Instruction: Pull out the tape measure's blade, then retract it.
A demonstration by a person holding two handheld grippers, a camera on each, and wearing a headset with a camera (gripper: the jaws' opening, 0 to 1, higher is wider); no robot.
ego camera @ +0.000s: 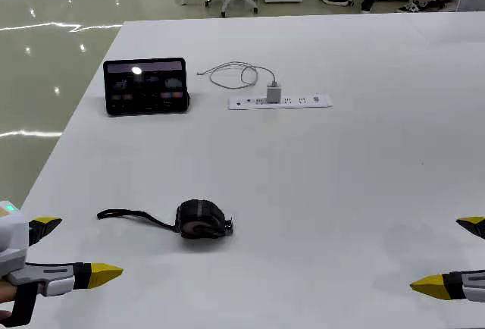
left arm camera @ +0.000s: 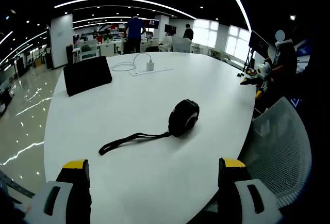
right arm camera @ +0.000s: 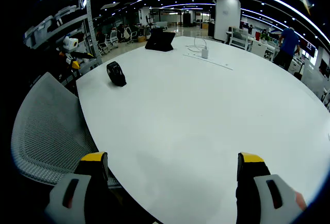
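A black tape measure (ego camera: 201, 220) lies on the white table (ego camera: 318, 177), its black wrist strap (ego camera: 129, 216) trailing to the left; no blade shows outside the case. My left gripper (ego camera: 72, 249) hovers open at the near left edge, its yellow-tipped jaws spread, a short way left of the strap. The left gripper view has the tape measure (left arm camera: 183, 116) ahead between the open jaws of my left gripper (left arm camera: 153, 164). My right gripper (ego camera: 455, 257) stands open at the near right edge, far from the tape measure (right arm camera: 116, 73), and my right gripper (right arm camera: 172, 158) holds nothing.
A black tablet (ego camera: 145, 86) stands propped at the back left. A white power strip (ego camera: 280, 101) with a charger and a coiled white cable (ego camera: 233, 76) lies behind the middle. A mesh chair (right arm camera: 44, 126) sits at the table's near side. Office chairs and people are beyond the far edge.
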